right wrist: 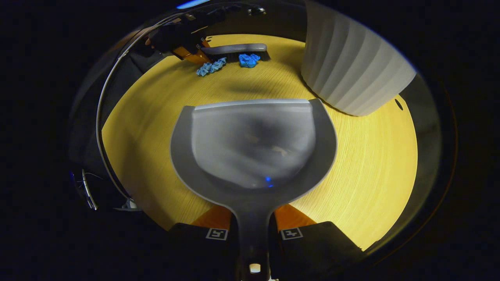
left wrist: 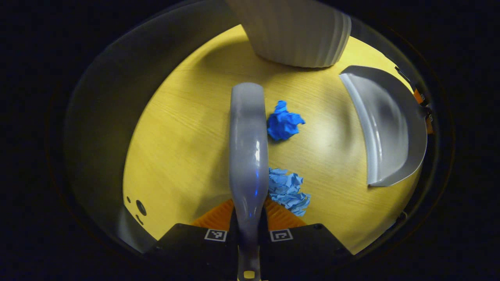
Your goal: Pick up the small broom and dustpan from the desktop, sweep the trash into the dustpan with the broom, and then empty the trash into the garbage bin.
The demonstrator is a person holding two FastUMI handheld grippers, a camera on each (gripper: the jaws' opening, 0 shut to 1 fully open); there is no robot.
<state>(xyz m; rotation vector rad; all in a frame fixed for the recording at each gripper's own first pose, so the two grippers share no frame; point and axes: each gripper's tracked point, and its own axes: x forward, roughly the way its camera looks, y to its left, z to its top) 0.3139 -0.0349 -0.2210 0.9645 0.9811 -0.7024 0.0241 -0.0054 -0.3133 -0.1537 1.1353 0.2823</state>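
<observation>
The broom (left wrist: 248, 156) is clamped by its handle in the left gripper (left wrist: 248, 230) and laid low over the desktop (left wrist: 187, 148), two blue paper wads (left wrist: 284, 125) just beside it. The dustpan (right wrist: 254, 144), seemingly empty, is gripped by the right gripper (right wrist: 254, 232), its lip turned toward the wads. The white ribbed garbage bin (right wrist: 351, 74) is seen standing near the dustpan.

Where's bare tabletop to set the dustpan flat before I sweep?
Free: the wood between the dustpan and the two blue paper wads, and the stretch left of the broom toward the table edge. Crowded: far side, where the white ribbed bin stands, and right beside the broom.
</observation>
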